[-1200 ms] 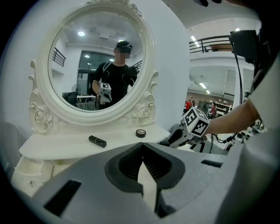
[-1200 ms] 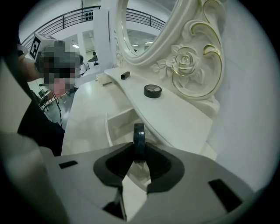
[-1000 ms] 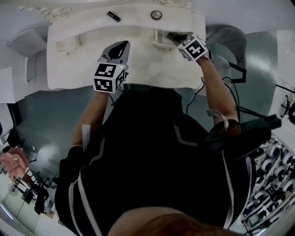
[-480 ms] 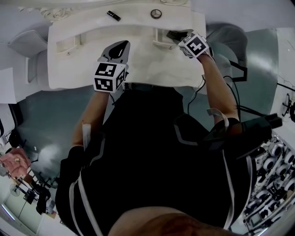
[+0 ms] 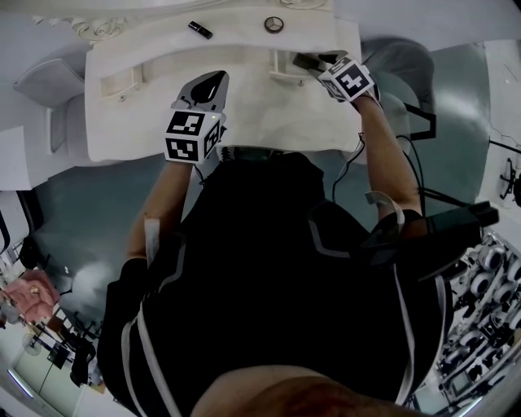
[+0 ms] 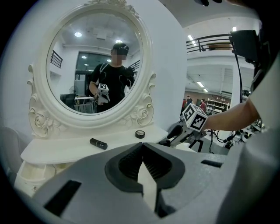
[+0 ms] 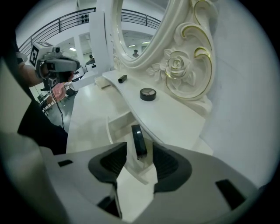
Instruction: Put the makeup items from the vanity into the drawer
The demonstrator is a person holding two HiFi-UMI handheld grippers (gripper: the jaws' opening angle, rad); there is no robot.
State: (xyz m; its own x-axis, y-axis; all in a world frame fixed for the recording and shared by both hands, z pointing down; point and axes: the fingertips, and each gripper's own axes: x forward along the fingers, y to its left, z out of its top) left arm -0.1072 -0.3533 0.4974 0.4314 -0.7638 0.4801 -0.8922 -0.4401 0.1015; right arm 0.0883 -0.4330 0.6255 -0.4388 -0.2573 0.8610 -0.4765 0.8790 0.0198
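On the white vanity (image 5: pixel 244 89), a black tube (image 5: pixel 199 29) (image 6: pixel 98 143) (image 7: pixel 122 78) and a round compact (image 5: pixel 274 24) (image 6: pixel 140 134) (image 7: pixel 148 94) lie on the raised shelf under the mirror. My right gripper (image 5: pixel 309 62) (image 7: pixel 139 149) hangs over the open right drawer (image 7: pixel 118 124). Its jaws are opening. A slim black case (image 7: pixel 138 134) stands tilted between them, with a gap on each side. My left gripper (image 5: pixel 203 89) (image 6: pixel 142 144) hovers over the vanity's front middle, shut and empty.
An oval mirror (image 6: pixel 94 61) with carved roses rises behind the shelf. A second small drawer (image 5: pixel 122 81) sits at the vanity's left. A grey chair (image 5: pixel 45 77) stands to the left. Cables trail on the floor at the right.
My right gripper has edged slightly toward the back of the vanity over the drawer. My left gripper has stayed where it was.
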